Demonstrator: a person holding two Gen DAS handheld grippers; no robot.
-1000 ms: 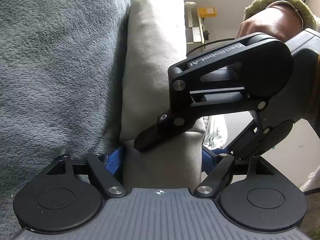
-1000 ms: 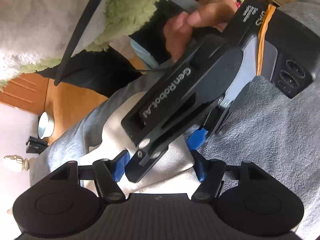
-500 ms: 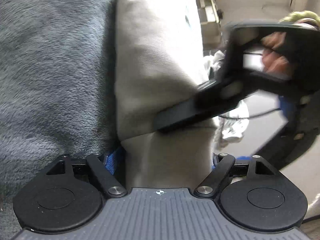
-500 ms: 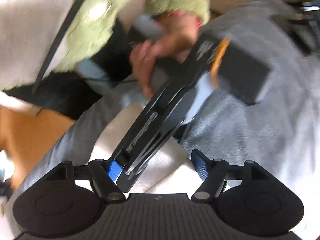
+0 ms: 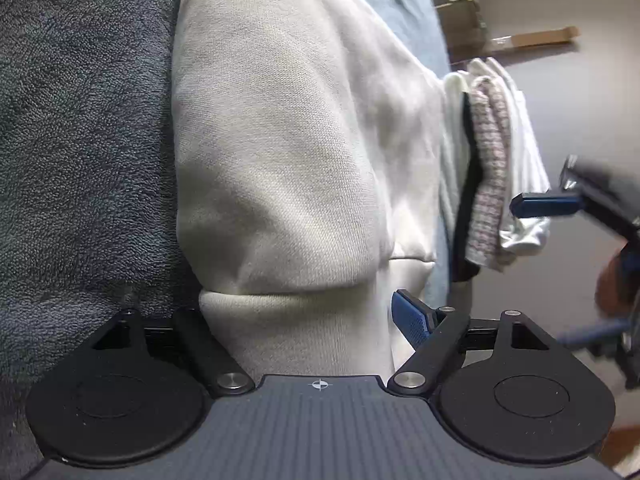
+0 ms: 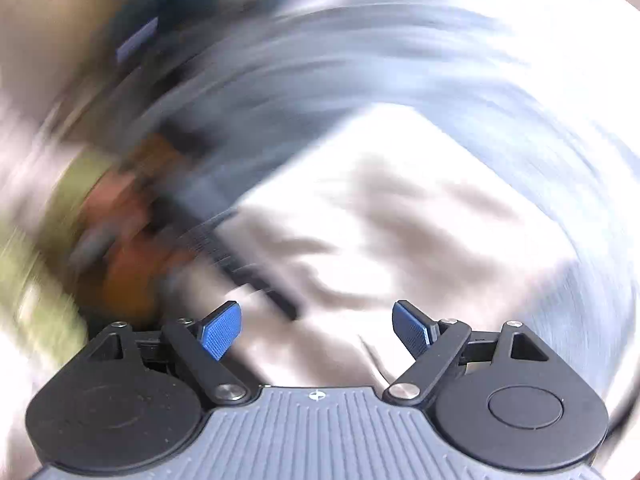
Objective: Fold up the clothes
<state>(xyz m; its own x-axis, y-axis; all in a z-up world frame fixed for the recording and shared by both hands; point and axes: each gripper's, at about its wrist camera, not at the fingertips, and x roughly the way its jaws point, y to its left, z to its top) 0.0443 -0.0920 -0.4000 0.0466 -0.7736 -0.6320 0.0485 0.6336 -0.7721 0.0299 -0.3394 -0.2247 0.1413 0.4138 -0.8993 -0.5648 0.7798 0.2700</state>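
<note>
Lying between the spread jaws of the left gripper (image 5: 304, 320), the folded cream garment (image 5: 288, 152) runs forward from the tool over a grey fleece blanket (image 5: 80, 140). Its thick fold fills the gap, hiding the left-side pad; the blue pad on the other side stands just clear of the cloth, so a real pinch cannot be told. A stack of folded clothes (image 5: 496, 152) sits ahead to that side. The right gripper (image 6: 318, 332) has just been opening; it is wide and empty, with the blurred pale cloth beneath and ahead of it.
</note>
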